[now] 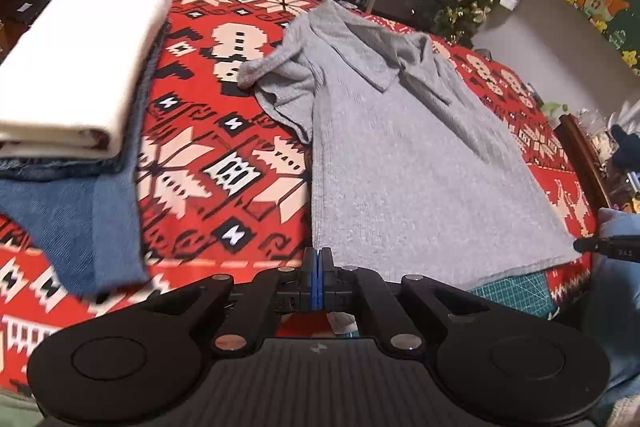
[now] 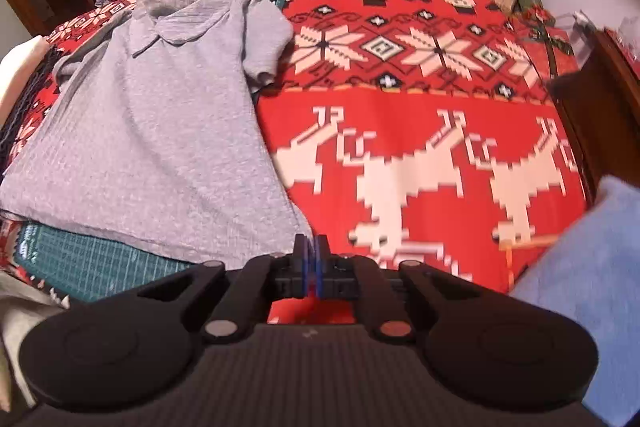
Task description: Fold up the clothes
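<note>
A grey polo shirt (image 1: pixel 400 167) lies flat on the red patterned tablecloth (image 1: pixel 224 131), collar far from me and hem near. My left gripper (image 1: pixel 318 255) is shut at the hem's left corner, where the shirt's edge runs into the pads. The right wrist view shows the same shirt (image 2: pixel 160 127) on the left. There my right gripper (image 2: pixel 311 247) is shut at the hem's right corner. Its dark tip (image 1: pixel 584 246) also shows at that corner in the left wrist view. One sleeve (image 1: pixel 272 67) is bunched.
A folded white garment (image 1: pixel 80 67) sits on folded blue denim (image 1: pixel 80 219) at the left. A green cutting mat (image 2: pixel 88 259) peeks out under the hem. A light blue sleeve (image 2: pixel 580 287) is at the right, beside dark wooden furniture (image 2: pixel 600 107). Red cloth (image 2: pixel 400 67) lies bare right of the shirt.
</note>
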A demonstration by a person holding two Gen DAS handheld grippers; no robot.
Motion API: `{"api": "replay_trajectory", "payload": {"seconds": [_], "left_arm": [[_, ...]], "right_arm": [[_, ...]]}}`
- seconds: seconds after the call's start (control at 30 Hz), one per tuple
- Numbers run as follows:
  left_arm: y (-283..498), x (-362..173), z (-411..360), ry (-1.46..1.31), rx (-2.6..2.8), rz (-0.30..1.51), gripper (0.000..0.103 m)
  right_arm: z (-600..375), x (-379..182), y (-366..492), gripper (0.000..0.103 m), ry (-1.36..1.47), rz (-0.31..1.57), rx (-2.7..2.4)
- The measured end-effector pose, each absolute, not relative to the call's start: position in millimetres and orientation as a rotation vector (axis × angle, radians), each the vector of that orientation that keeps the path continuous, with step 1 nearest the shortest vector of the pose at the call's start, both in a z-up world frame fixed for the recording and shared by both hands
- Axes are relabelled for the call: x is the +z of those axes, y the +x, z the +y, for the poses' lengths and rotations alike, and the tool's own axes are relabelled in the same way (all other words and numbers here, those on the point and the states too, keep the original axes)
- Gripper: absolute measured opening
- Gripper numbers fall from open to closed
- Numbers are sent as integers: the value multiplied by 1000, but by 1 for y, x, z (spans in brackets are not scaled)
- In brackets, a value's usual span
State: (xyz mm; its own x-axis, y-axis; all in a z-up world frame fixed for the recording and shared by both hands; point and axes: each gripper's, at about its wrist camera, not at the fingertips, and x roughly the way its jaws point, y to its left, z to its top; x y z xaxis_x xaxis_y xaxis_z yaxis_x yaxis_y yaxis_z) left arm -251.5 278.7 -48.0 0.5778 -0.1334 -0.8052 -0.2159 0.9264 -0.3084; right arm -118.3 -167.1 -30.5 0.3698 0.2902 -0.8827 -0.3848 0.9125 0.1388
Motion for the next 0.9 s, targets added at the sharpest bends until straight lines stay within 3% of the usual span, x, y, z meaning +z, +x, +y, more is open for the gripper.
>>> {"api": "replay_trajectory", "payload": {"seconds": [0.37, 0.7, 0.8, 0.9], "left_arm": [[-287, -14, 297, -499, 92, 906, 1], [-277, -73, 280, -470, 73, 1065, 2], [-280, -76, 278, -482, 55, 1062, 13], [-285, -75, 273, -462, 41, 1054, 13]], "right_arm": [[-182, -9, -147, 3, -17, 1141, 451], [-157, -37, -155, 4, -128, 1182, 469], [-149, -38, -158, 7, -159, 1168, 489], [-150, -37, -156, 13, -141, 1153, 491]]}}
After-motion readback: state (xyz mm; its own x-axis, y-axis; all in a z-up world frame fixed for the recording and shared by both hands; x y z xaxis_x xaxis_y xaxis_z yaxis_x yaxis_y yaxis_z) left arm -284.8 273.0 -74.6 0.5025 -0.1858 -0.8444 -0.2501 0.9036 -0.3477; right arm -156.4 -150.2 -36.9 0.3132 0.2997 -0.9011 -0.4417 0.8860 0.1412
